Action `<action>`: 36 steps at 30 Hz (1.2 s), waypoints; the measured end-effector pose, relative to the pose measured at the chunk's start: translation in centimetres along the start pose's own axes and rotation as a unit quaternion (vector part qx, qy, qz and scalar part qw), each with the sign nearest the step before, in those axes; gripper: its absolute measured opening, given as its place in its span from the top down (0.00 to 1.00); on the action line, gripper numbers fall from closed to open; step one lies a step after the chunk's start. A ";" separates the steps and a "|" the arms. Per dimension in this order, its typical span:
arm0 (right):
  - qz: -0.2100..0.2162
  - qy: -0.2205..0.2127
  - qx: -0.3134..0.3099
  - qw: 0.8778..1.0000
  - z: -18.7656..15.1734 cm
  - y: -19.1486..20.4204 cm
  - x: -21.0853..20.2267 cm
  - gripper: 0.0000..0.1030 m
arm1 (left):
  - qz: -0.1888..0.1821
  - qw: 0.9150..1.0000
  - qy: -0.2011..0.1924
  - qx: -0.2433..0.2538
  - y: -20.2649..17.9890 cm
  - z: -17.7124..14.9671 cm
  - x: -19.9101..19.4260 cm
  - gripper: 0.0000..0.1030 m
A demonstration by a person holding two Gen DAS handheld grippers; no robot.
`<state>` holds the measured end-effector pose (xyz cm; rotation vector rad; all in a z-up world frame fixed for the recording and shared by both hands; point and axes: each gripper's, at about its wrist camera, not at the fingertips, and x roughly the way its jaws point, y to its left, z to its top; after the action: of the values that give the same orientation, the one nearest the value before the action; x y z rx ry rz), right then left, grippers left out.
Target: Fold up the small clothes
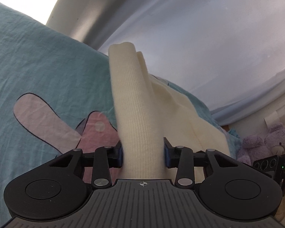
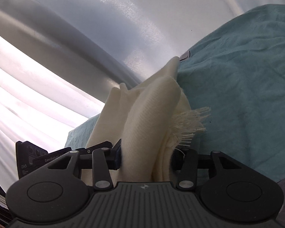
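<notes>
The left claw (image 1: pixel 143 154) is clamped on a cream knitted cloth (image 1: pixel 134 102), its blue pads pressing either side of a rolled fold that stands up between the fingers; the rest of the cloth trails off to the right across the bed (image 1: pixel 38 60), whose teal sheet carries a pink rabbit print (image 1: pixel 47 119); a purple plush bear (image 1: pixel 267 142) sits beyond the bed's right-hand edge, near a white curtain (image 1: pixel 199 28). The right claw (image 2: pixel 145 158) is likewise closed on the cream knitted cloth (image 2: pixel 142 117), gripping a bunched fold; a frayed fringe (image 2: pixel 190 123) spills out just beside its right finger; the cloth here lies along the left-hand edge of the bed (image 2: pixel 247 66), with the curtain (image 2: pixel 85 28) behind it.
</notes>
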<state>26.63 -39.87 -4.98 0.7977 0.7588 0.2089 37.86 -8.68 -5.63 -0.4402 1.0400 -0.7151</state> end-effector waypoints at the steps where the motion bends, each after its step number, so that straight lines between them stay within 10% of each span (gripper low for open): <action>1: -0.006 0.001 0.005 1.000 0.0 0.2 0.2 0.59 | 0.004 1.000 -0.002 0.001 -0.2 0.0 -0.3 0.61; 8: 0.041 0.007 0.012 0.999 -0.4 4.0 -0.5 0.61 | 0.009 0.998 -0.047 0.029 -2.1 0.0 -6.5 0.62; 14: 0.095 0.038 -0.009 0.995 -2.0 8.0 1.6 0.60 | 0.101 0.991 -0.079 0.033 -0.3 -1.1 -11.9 0.58; 21: -0.062 0.006 -0.096 0.993 -4.6 10.3 1.8 0.51 | 0.191 0.977 -0.093 0.000 2.7 -3.4 -14.3 0.52; 26: -0.089 -0.096 -0.227 0.965 -7.9 16.6 -2.0 0.53 | 0.236 0.958 -0.164 0.025 1.3 -3.8 -15.4 0.19; 36: -0.184 -0.042 -0.384 0.904 -13.7 18.3 3.3 0.88 | 0.251 0.957 -0.135 0.049 1.9 -6.3 -11.8 0.17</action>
<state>21.52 -17.88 0.05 -0.0927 0.6556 0.1134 29.16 1.17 -2.35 -0.1659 0.8049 -0.2393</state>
